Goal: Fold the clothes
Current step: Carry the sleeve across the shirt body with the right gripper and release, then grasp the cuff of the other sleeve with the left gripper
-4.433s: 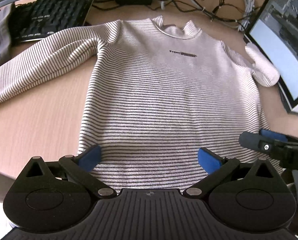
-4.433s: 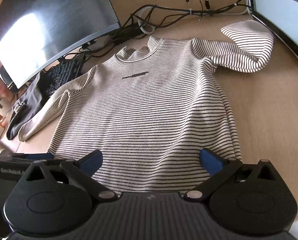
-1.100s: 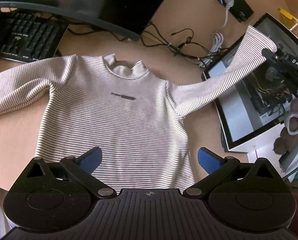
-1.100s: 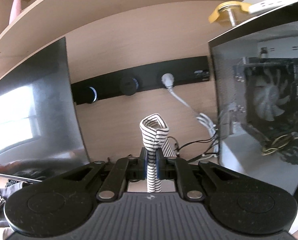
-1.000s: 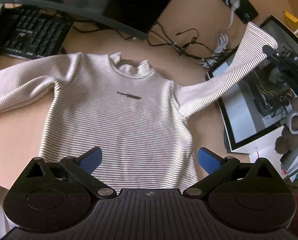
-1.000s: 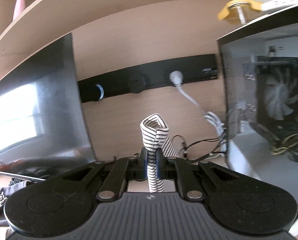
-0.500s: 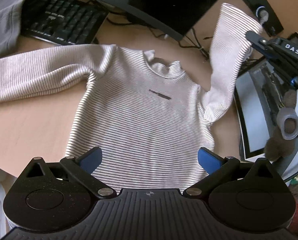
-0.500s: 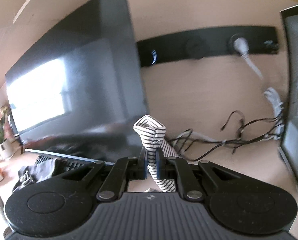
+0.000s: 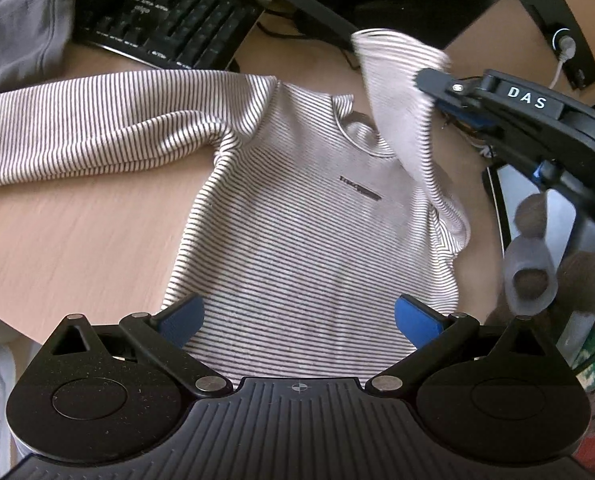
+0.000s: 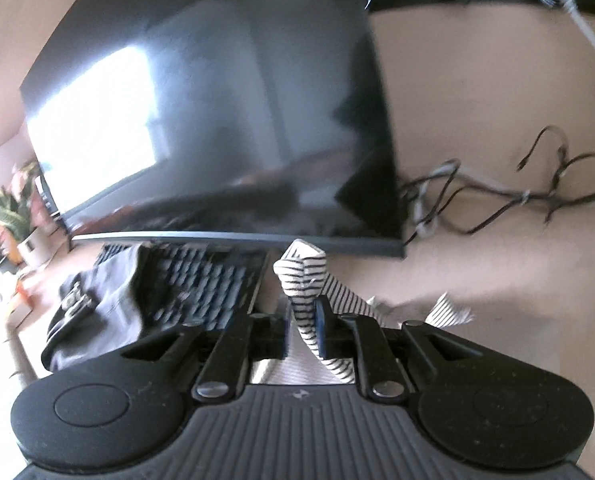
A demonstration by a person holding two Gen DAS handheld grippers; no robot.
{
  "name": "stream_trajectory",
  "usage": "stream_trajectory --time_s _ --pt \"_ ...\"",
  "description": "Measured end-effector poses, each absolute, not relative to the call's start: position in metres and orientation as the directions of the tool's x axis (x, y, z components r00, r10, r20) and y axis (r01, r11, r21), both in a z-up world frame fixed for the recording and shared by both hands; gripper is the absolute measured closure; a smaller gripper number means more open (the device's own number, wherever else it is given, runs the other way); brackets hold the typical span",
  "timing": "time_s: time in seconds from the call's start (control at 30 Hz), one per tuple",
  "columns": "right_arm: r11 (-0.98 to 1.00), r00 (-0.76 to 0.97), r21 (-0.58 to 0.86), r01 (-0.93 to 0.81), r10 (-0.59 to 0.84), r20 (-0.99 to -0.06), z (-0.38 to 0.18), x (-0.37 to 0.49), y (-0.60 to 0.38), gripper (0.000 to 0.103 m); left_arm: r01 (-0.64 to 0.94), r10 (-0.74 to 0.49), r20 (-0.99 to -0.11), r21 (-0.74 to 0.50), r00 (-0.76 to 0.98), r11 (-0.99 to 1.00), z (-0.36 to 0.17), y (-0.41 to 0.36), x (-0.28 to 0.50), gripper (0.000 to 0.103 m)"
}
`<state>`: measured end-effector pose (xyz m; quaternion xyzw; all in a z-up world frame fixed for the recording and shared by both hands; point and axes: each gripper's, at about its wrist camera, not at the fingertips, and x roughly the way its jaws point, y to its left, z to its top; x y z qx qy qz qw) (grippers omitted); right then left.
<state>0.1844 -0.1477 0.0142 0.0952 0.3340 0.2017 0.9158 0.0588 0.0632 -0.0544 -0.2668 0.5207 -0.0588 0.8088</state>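
A white striped long-sleeve top (image 9: 309,236) lies flat, front up, on the wooden desk (image 9: 77,232). Its left sleeve (image 9: 89,128) stretches out to the left. My right gripper (image 10: 302,330) is shut on the cuff of the right sleeve (image 10: 303,280) and holds it raised over the collar; it shows in the left wrist view (image 9: 429,80), with the sleeve (image 9: 405,112) hanging from it. My left gripper (image 9: 297,316) is open and empty, hovering above the top's hem.
A black keyboard (image 9: 165,16) and a grey garment (image 9: 21,12) lie at the back left. A dark monitor (image 10: 217,112) stands behind. Cables (image 10: 497,200) trail at the back right. A computer case (image 9: 537,208) stands at the right.
My right gripper has carried the right sleeve leftward and lower, from beside the computer case to above the collar. My left gripper has moved in closer to the top.
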Motion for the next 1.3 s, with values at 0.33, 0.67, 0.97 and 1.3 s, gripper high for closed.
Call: stream_trajectory --time_s 0.33,0.67,0.97,1.3 --pt "0.895 0.711 0.338 -0.291 0.438 -0.55 0.011 0.177 -0.171 0.069 -0.174 -0.369 -0.83 -0.472 0.419 0.864 -0.069 0.055 0.07 0.0" --pt "0.957 0.727 0.276 -0.085 0.249 -0.64 -0.033 0.119 -0.255 0.063 -0.134 -0.378 -0.77 -0.507 0.514 0.852 -0.073 0.057 0.113 0.002" --pt "0.943 0.694 0.332 0.009 0.233 -0.681 -0.08 0.071 -0.269 0.057 -0.032 -0.199 -0.777 -0.271 0.597 0.962 -0.072 0.027 0.172 0.028" --pt "0.936 0.714 0.349 0.039 0.219 -0.666 -0.086 0.056 -0.265 0.044 0.009 -0.156 -0.813 -0.182 0.561 0.983 -0.091 0.015 0.2 0.096"
